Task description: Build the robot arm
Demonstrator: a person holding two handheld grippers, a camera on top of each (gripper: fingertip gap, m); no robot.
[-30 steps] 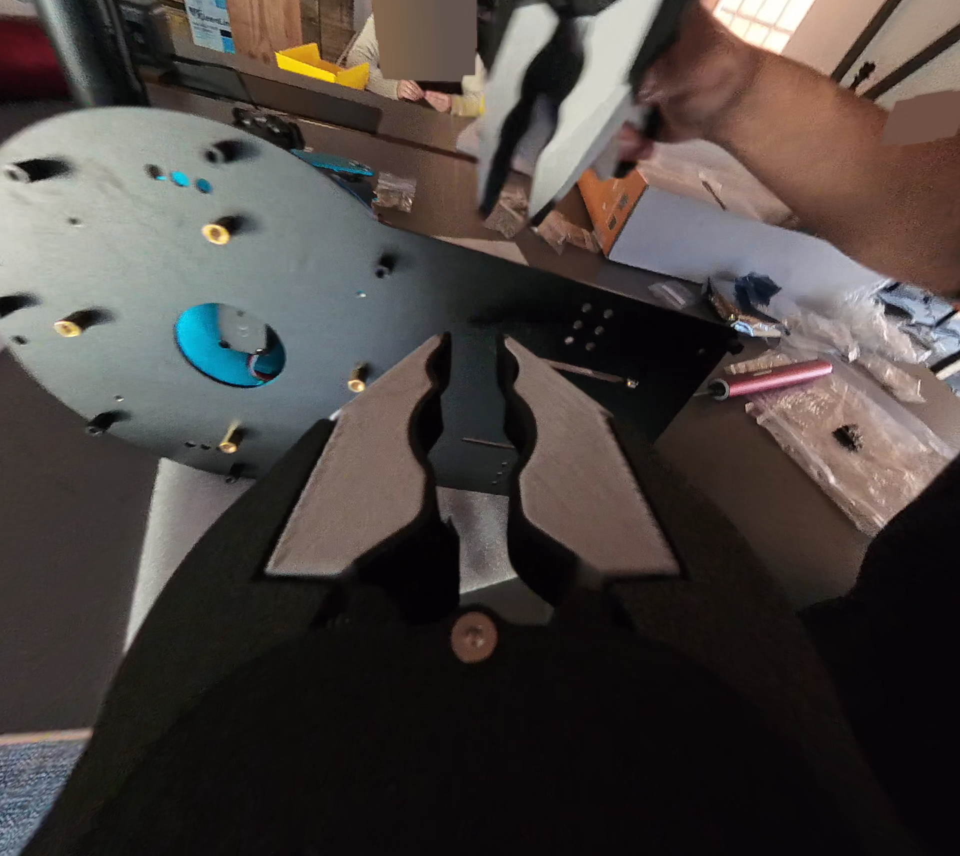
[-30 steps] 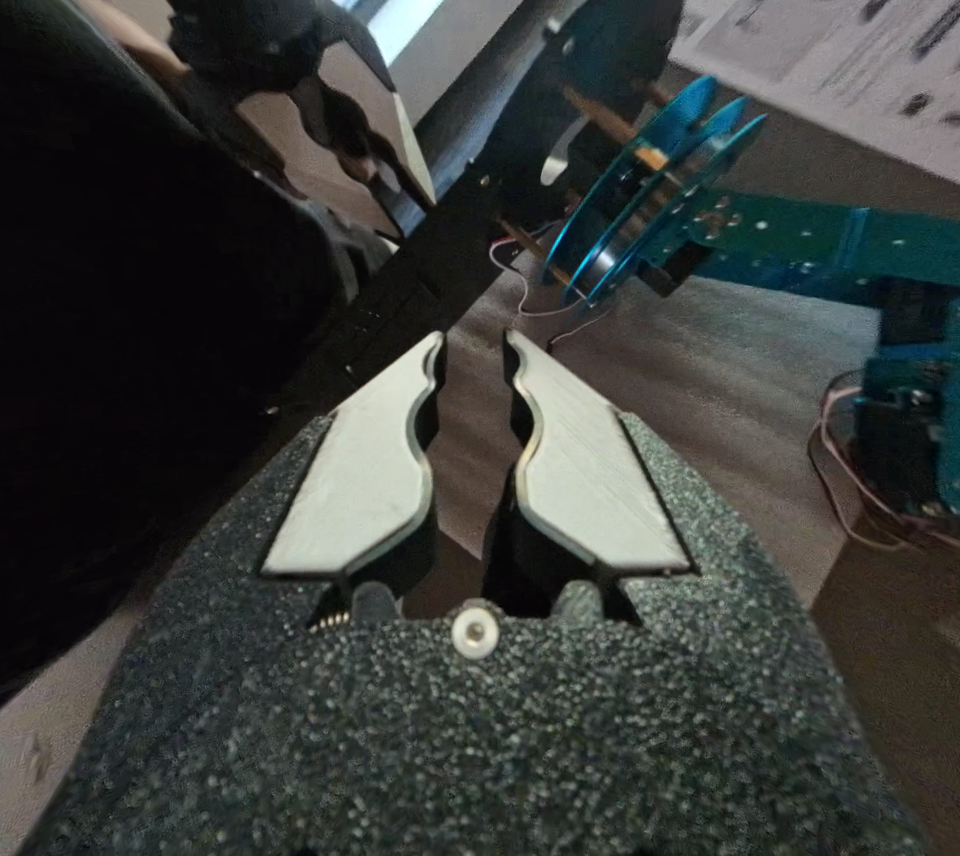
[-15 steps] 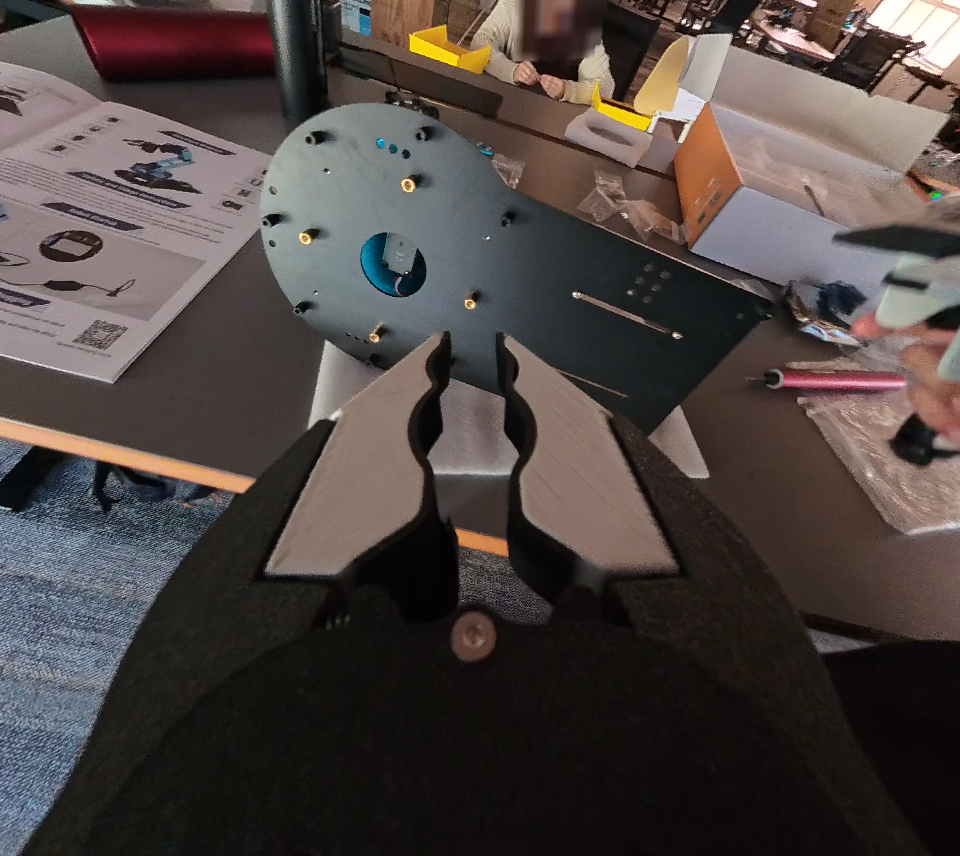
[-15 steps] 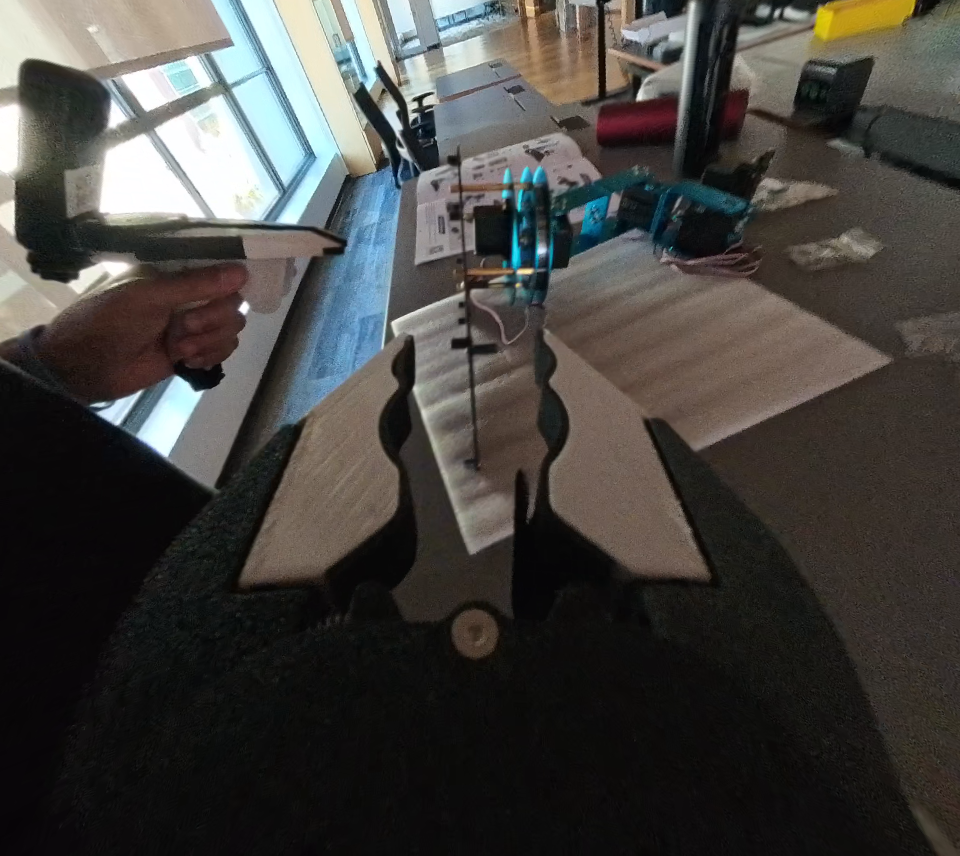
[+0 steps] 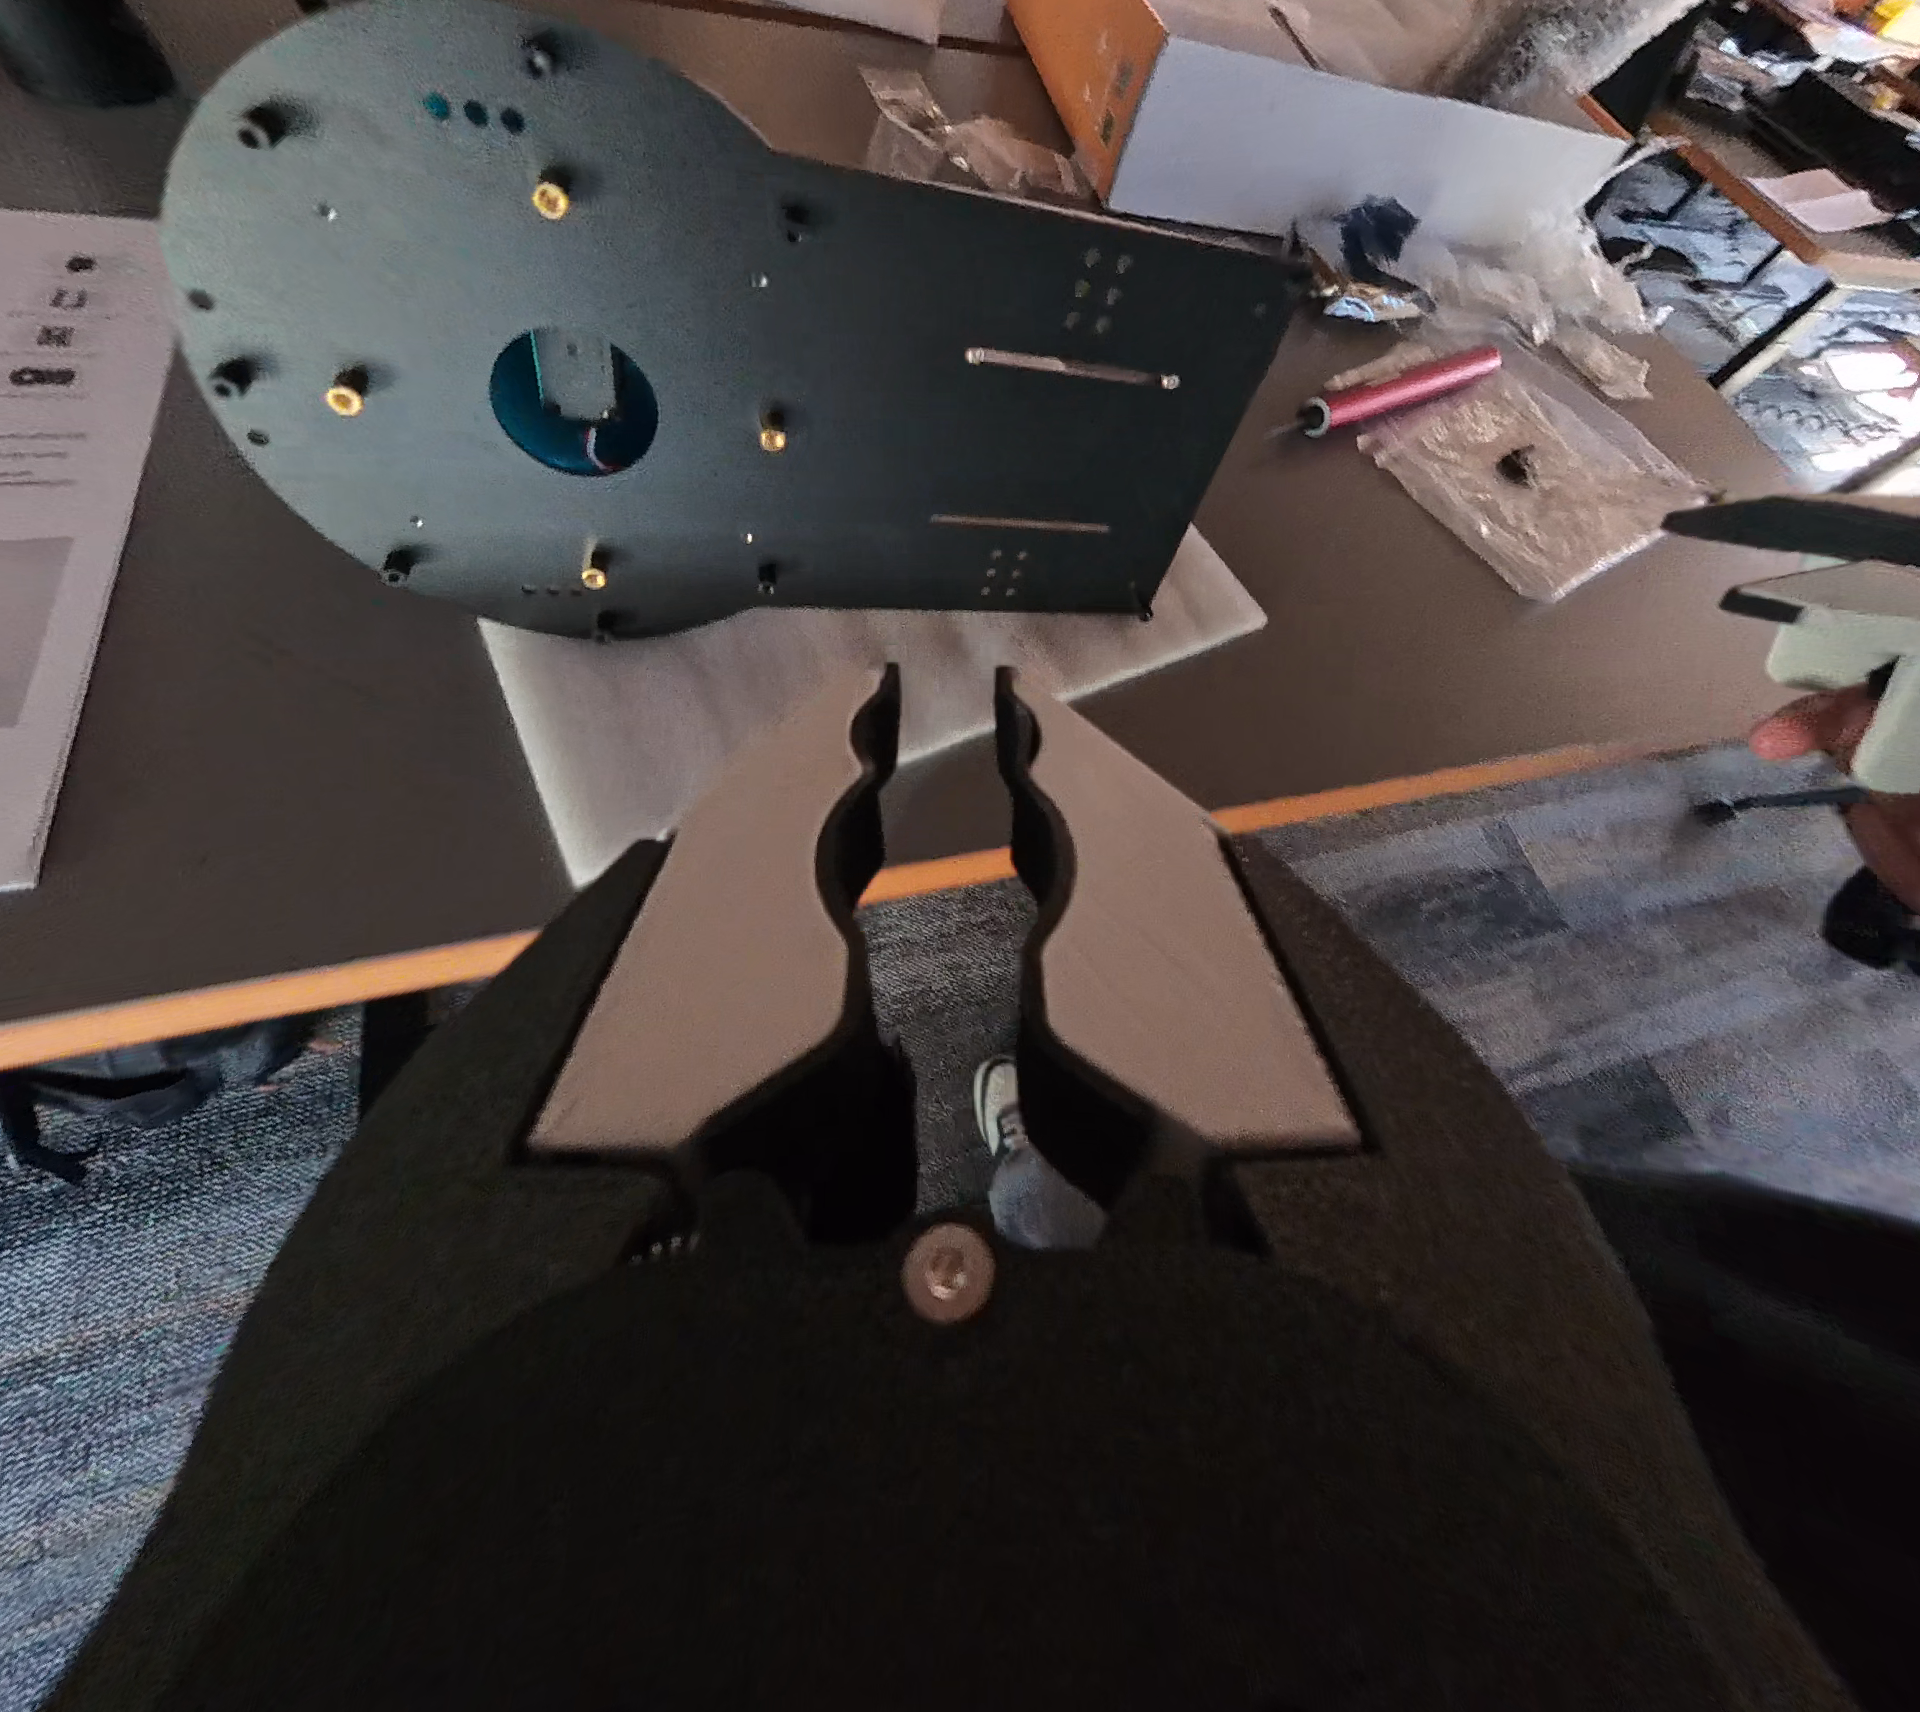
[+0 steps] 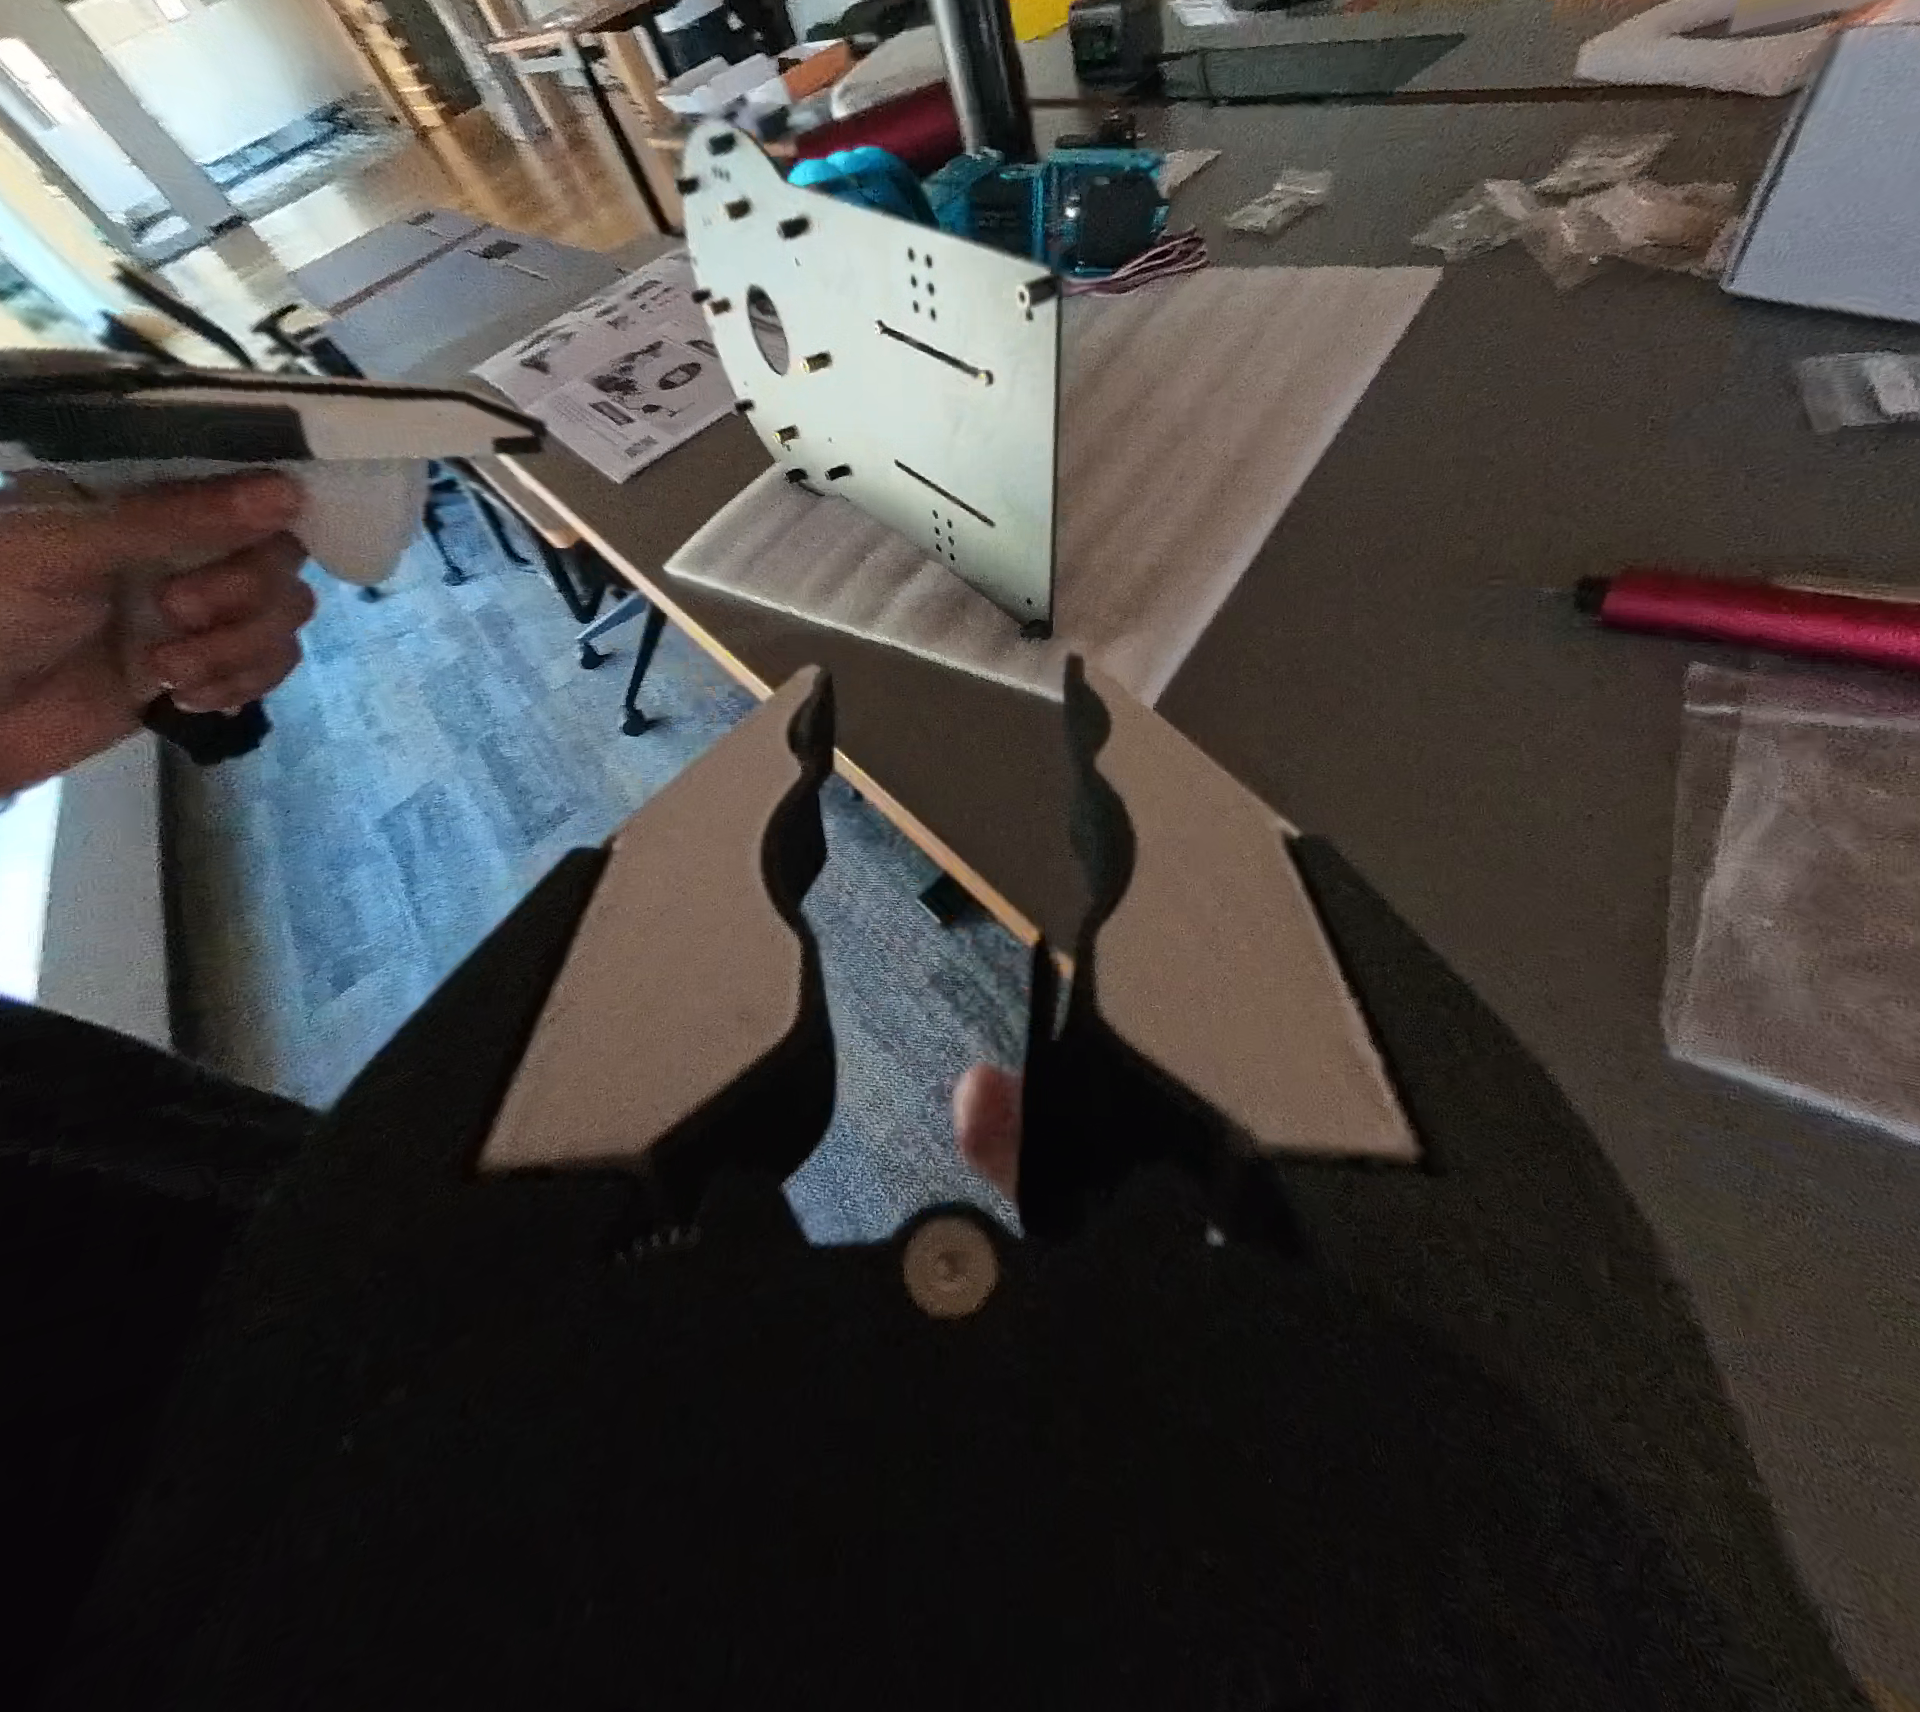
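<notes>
Black metal plate (image 5: 727, 374) upright on edge on foam sheet (image 5: 790, 686), long axis level, both grippers empty, left gripper (image 5: 943, 675) narrowly parted, right gripper (image 6: 948, 675) wide apart.

Tongs: two, the left tongs (image 5: 940, 675) and the right tongs (image 6: 948, 675), each with two fingers set apart and nothing between them.
Black base plate (image 5: 727, 374): one, standing on edge.
Brass standoffs (image 5: 551, 197) on the plate's face: four that can be counted in the left wrist view.
Long slots (image 5: 1070, 369) in the plate: two.
Foam sheet (image 5: 686, 706) under the plate: one.
Red tube-shaped tool (image 5: 1403, 400): one.
Open cardboard box (image 5: 1195, 93): one.
Printed booklet (image 6: 623, 389): one.
Blue mechanism (image 6: 1039, 202) behind the plate: one.
Clear plastic bags (image 5: 1527, 467): several, too blurred to count exactly.
Bench (image 5: 260, 727): one carries all of these.
</notes>
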